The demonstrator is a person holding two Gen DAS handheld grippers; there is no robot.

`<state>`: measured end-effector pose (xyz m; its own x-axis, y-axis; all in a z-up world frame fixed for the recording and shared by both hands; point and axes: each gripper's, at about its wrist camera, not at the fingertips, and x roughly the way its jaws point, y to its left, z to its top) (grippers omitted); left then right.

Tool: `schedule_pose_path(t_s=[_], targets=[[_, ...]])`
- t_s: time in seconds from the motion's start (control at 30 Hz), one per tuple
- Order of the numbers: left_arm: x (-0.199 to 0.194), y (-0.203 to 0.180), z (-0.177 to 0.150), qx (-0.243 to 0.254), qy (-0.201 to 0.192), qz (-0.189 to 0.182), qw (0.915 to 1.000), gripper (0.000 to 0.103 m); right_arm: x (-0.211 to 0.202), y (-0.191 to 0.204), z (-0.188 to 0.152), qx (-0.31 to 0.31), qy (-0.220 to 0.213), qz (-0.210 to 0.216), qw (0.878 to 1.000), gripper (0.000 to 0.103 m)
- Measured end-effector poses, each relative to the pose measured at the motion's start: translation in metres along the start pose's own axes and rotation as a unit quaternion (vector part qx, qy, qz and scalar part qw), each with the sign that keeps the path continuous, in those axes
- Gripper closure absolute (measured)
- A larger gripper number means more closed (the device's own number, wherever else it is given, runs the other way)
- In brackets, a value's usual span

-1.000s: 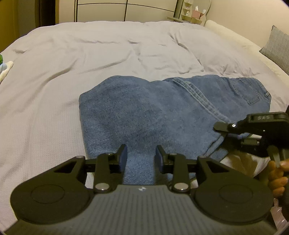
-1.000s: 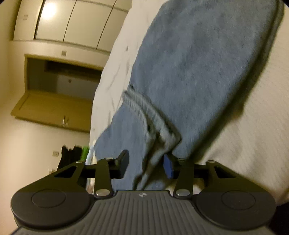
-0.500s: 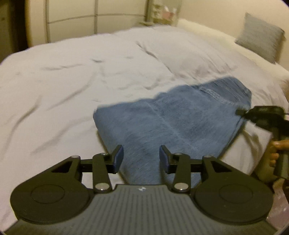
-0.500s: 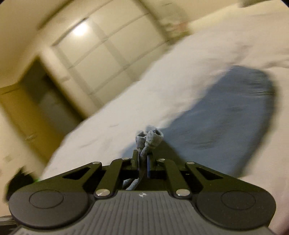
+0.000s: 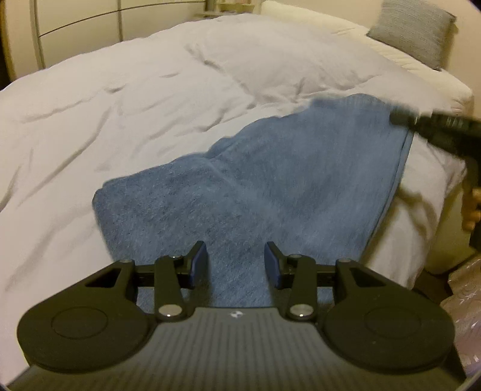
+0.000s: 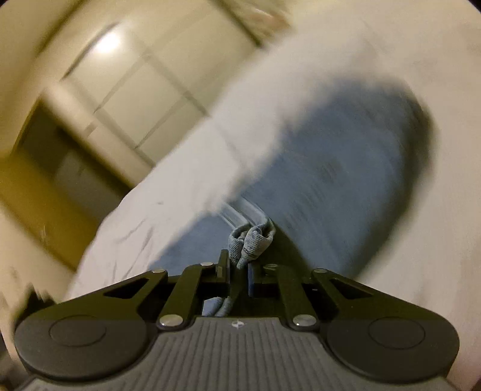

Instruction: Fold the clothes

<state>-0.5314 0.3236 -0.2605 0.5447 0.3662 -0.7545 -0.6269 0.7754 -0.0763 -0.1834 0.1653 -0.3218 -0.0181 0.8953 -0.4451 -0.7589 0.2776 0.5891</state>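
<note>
Blue jeans [image 5: 270,186] lie folded on the white duvet [image 5: 120,120], running from the near edge toward the far right. My left gripper [image 5: 236,261] is open just above the jeans' near end, nothing between its fingers. My right gripper [image 6: 239,270] is shut on a bunched hem of the jeans [image 6: 251,240], and the rest of the denim [image 6: 345,168] stretches away blurred. The right gripper [image 5: 404,117] also shows blurred in the left wrist view, at the jeans' far right corner, with part of a hand [image 5: 473,210] below it.
A grey cushion [image 5: 412,27] and a cream pillow [image 5: 330,18] lie at the head of the bed. White wardrobe doors [image 5: 81,24] stand behind the bed. The bed's right edge [image 5: 436,210] drops off, with a patterned fabric [image 5: 463,288] on the floor beside it.
My right gripper closed on the jeans' hem and carried it up and across toward the far right, folding the denim over. My left gripper opened a little wider and stayed at the near end.
</note>
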Motion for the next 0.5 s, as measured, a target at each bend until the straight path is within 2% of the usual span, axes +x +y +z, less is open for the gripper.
schedule_pose_path(t_s=[0.1, 0.17, 0.27, 0.5], targets=[[0.010, -0.018, 0.009, 0.017, -0.009, -0.018, 0.9996, 0.066, 0.000, -0.027, 0.011, 0.024, 0.004, -0.033, 0.999, 0.094], [0.024, -0.025, 0.011, 0.023, -0.002, -0.027, 0.9994, 0.066, 0.000, -0.044, 0.018, 0.041, 0.006, -0.055, 0.998, 0.093], [0.038, -0.032, 0.011, 0.033, 0.009, -0.019, 0.9992, 0.066, 0.000, -0.071, 0.029, 0.065, 0.010, -0.087, 0.994, 0.092], [0.034, -0.027, 0.015, 0.024, -0.004, -0.009, 0.9997, 0.066, 0.007, -0.076, 0.021, 0.077, -0.002, -0.086, 0.993, 0.089]])
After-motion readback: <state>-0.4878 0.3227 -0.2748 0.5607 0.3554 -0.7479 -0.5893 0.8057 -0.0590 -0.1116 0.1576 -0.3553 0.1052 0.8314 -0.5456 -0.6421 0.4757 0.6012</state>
